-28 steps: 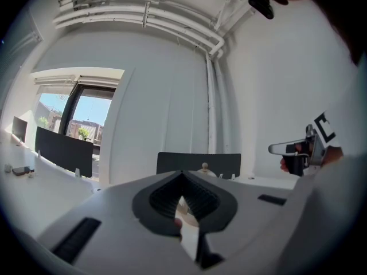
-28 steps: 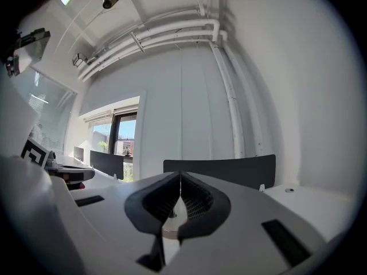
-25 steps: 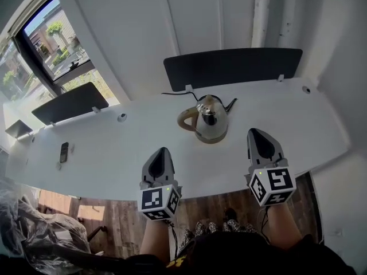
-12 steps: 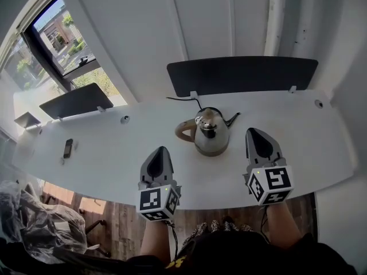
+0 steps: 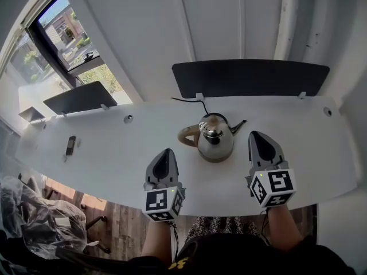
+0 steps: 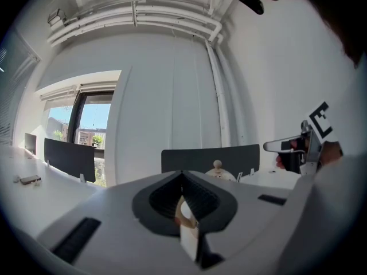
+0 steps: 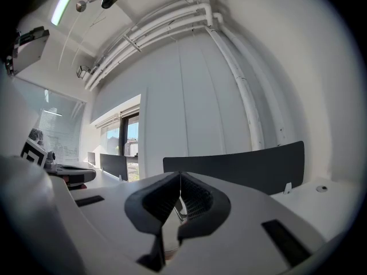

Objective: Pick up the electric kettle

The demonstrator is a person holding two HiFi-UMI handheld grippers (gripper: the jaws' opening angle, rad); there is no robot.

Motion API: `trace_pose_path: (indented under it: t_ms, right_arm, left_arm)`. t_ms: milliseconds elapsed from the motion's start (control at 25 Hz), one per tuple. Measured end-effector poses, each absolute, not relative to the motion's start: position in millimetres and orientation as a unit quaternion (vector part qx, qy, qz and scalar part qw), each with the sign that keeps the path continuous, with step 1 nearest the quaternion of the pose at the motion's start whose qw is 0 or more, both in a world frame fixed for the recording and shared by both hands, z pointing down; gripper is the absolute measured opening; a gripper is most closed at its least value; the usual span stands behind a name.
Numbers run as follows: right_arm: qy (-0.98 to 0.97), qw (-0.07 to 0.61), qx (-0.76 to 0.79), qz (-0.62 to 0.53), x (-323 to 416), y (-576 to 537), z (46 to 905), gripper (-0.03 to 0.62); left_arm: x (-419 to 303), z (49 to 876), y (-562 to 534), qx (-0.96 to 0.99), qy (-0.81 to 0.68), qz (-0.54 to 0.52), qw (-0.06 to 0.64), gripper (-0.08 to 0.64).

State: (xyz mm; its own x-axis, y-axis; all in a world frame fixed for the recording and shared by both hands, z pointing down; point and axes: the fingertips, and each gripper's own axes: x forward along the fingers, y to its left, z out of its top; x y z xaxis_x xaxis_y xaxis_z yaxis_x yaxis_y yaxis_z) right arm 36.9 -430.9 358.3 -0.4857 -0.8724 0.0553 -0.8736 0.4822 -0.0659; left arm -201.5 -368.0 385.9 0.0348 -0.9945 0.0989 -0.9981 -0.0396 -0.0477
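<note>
Phone: I see a small dark phone (image 5: pixel 70 145) lying flat on the white desk (image 5: pixel 109 165), far off to the left of my left hand-held gripper.
Side panel: a dark panel (image 5: pixel 80 98) stands at the desk's far edge, ahead and to the left of that same hand-held gripper.
Left hand-held gripper: the left hand-held gripper (image 5: pixel 167 153) is over the near part of the desk and points away from me. Its jaws are pressed together with nothing in them.
Electric kettle: the shiny electric kettle (image 5: pixel 215 137) stands upright on the desk, between my two hand-held grippers and a bit ahead of them. It touches neither. Its tan handle sticks out on the left hand-held gripper's side. In the left gripper view only its lid knob (image 6: pixel 217 165) peeks over the jaws.
Back panel: a long dark panel (image 5: pixel 252 78) stands ahead of both hand-held grippers, past the kettle.
Right hand-held gripper: the right hand-held gripper (image 5: pixel 257 136) is near the kettle's right side but apart from it. Its jaws are together and empty.
</note>
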Motion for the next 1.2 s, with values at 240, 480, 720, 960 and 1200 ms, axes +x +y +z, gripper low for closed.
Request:
trace_pose_path:
  t_ms: [240,480,720,960,1200]
  right_arm:
    - [-0.855,0.013,0.517,0.036,29.6,-452.0,359.4,0.008]
    - [-0.852,0.022,0.522,0.046,21.7,-462.4,367.4,0.008]
    - [-0.846,0.025,0.529,0.059,21.1,-467.4,375.8,0.008]
    - [-0.84,0.03,0.538,0.065,23.6,-468.9,380.7,0.008]
    - [-0.834,0.036,0.547,0.064,27.8,-471.5,386.2,0.008]
  left_arm:
    - [-200.4,403.7,-395.4,0.748,-0.661,0.056,0.031,0.002]
    - [-206.0,425.0,-416.4,0.757,-0.647,0.089,0.025,0.116]
    - [-210.9,449.3,-434.9,0.746,-0.657,0.103,0.037,0.273]
    - [-218.3,490.1,-453.0,0.725,-0.671,0.144,0.053,0.321]
    - [-211.9,505.5,-470.5,0.725,-0.669,0.158,0.045,0.321]
